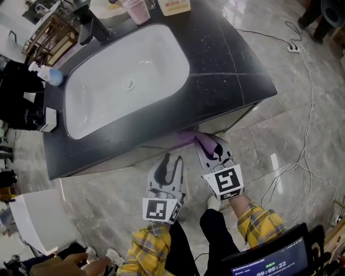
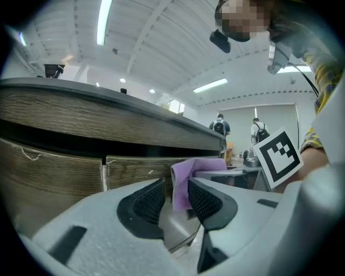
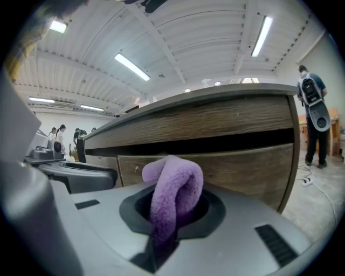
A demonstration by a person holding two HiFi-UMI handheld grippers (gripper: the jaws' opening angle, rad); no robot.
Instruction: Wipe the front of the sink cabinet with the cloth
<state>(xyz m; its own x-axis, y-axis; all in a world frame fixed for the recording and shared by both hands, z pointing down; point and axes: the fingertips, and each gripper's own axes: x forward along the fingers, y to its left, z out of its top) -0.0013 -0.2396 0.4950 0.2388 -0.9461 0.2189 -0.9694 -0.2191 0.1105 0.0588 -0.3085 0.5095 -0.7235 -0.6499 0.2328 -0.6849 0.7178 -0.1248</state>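
Observation:
The sink cabinet has a black top (image 1: 237, 70), a white basin (image 1: 108, 81) and wood-grain drawer fronts (image 2: 54, 161) (image 3: 242, 167). A purple cloth (image 1: 188, 137) (image 3: 172, 194) is folded between the jaws of my right gripper (image 1: 210, 146) (image 3: 172, 210), which is shut on it. The cloth's end is up at the cabinet front under the counter edge. My left gripper (image 1: 172, 159) (image 2: 175, 197) hangs just left of it, open by a narrow gap and holding nothing. The cloth (image 2: 186, 178) shows beyond that gap.
White cables (image 1: 307, 108) and a power strip (image 1: 294, 47) lie on the marble floor to the right. A pink cup (image 1: 136, 9) and a blue-capped bottle (image 1: 48, 75) stand on the counter. A white box (image 1: 32, 215) sits at lower left, a screen (image 1: 275, 259) at lower right. People stand in the background.

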